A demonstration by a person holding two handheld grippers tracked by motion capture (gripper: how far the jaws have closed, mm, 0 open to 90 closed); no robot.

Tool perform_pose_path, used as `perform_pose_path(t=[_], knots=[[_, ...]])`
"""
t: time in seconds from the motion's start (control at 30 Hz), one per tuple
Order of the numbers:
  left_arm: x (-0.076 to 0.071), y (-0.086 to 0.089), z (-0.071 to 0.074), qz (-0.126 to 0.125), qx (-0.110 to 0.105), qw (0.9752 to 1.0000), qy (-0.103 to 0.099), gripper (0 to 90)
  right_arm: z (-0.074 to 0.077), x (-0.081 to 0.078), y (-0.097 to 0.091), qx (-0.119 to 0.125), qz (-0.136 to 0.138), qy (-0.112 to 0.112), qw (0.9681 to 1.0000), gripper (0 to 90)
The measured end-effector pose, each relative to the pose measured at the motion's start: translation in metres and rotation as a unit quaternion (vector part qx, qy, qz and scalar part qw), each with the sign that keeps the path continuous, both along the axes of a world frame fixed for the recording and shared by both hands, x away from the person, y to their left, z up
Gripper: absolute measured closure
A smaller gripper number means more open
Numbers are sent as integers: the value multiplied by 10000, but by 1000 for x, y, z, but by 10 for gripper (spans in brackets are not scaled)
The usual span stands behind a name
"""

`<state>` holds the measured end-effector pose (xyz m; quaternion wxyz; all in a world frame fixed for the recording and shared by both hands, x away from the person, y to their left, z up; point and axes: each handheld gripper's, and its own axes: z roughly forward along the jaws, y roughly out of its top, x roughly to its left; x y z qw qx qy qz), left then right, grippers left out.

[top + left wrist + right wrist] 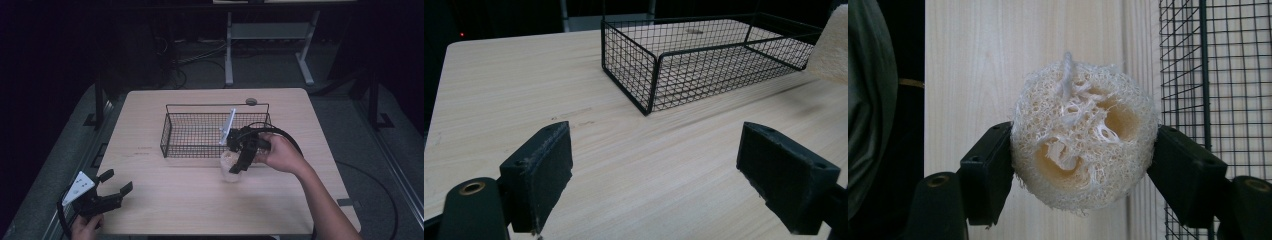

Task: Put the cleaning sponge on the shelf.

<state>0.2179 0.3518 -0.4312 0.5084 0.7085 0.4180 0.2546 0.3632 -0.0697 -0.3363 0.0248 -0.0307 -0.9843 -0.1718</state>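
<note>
A light wooden table (165, 200) carries a black wire mesh basket (192, 135). Beside its near wall, the right gripper (1083, 165) has its jaws closed on a round, pale loofah sponge (1083, 155), apparently just above the table. The left gripper (107, 187) rests at the near-left corner, jaws wide apart, holding nothing.

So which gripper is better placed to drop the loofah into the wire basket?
Right. The right gripper is shut on the loofah, just at the wire basket's near wall. The left gripper is open with nothing in it, at the table's near-left corner.
</note>
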Motion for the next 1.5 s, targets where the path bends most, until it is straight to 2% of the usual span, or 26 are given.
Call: perform_pose_path(t=[0.5, 0.7, 1.27, 1.4, 1.5], knots=[[1, 2, -1, 19, -20, 10000, 12, 140, 19, 11, 5, -6, 24, -89, 10000, 287], [1, 1, 0, -1, -13, 10000, 19, 139, 23, 16, 2, -2, -52, -67, 10000, 288], [2, 1, -2, -13, 32, 10000, 47, 140, 44, 44, -6, -22, -252, -150, 9996, 288], [2, 1, -2, -20, 44, 10000, 51, 139, 46, 49, -8, 53, -322, -123, 9994, 288], [2, 1, -1, -21, 46, 10000, 37, 140, 47, 56, -10, -29, -396, -157, 9991, 288]])
